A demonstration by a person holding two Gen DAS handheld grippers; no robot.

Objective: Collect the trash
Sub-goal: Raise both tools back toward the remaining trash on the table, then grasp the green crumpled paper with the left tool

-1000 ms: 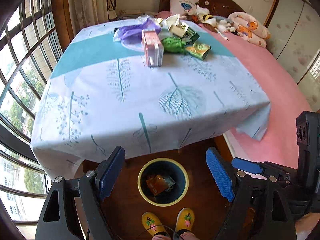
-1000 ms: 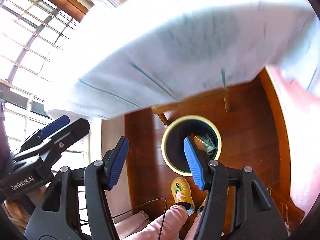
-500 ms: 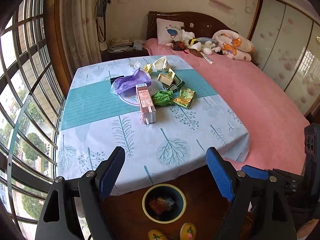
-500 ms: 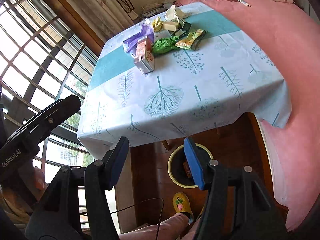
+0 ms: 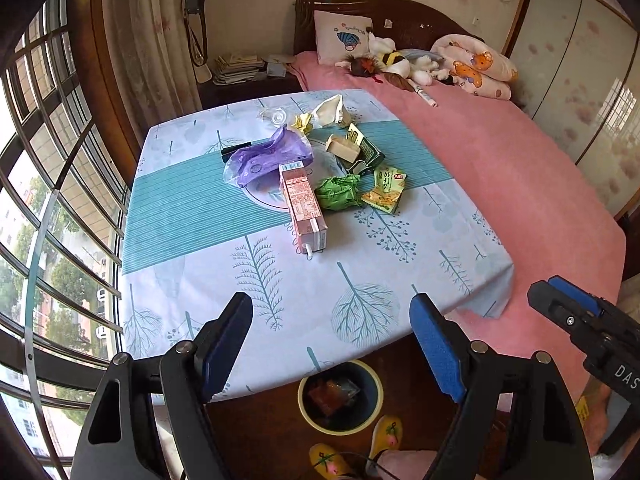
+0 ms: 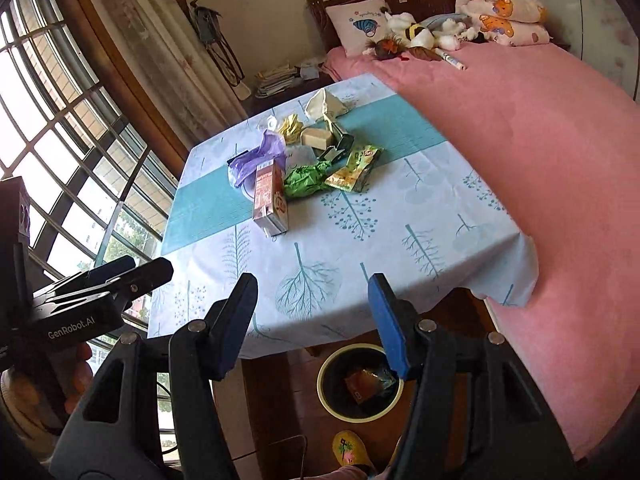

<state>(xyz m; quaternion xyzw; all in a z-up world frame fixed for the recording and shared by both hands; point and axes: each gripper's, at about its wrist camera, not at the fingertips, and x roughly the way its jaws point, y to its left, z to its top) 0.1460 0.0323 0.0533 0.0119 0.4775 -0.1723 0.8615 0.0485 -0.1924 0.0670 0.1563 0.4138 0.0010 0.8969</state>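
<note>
Trash lies in a cluster on the far half of the table [image 5: 280,280]: a pink carton [image 5: 304,208], a purple bag [image 5: 264,156], a green wrapper [image 5: 338,192], a yellow-green snack packet [image 5: 386,190] and a beige box [image 5: 342,148]. The carton [image 6: 270,198] and green wrapper [image 6: 306,178] also show in the right wrist view. A bin [image 5: 340,396] with wrappers inside stands on the floor under the table's near edge, also in the right wrist view [image 6: 360,384]. My left gripper [image 5: 332,344] and right gripper [image 6: 312,320] are open and empty, above the near edge.
A pink bed [image 5: 500,152] with pillows and soft toys runs along the table's right side. A barred window [image 5: 52,200] and curtain are on the left. The person's yellow slippers [image 5: 360,444] are beside the bin on the wooden floor.
Both grippers have risen and tilted up from the bin towards the table top. The trash pile has come into fuller view. Both stayed open and empty.
</note>
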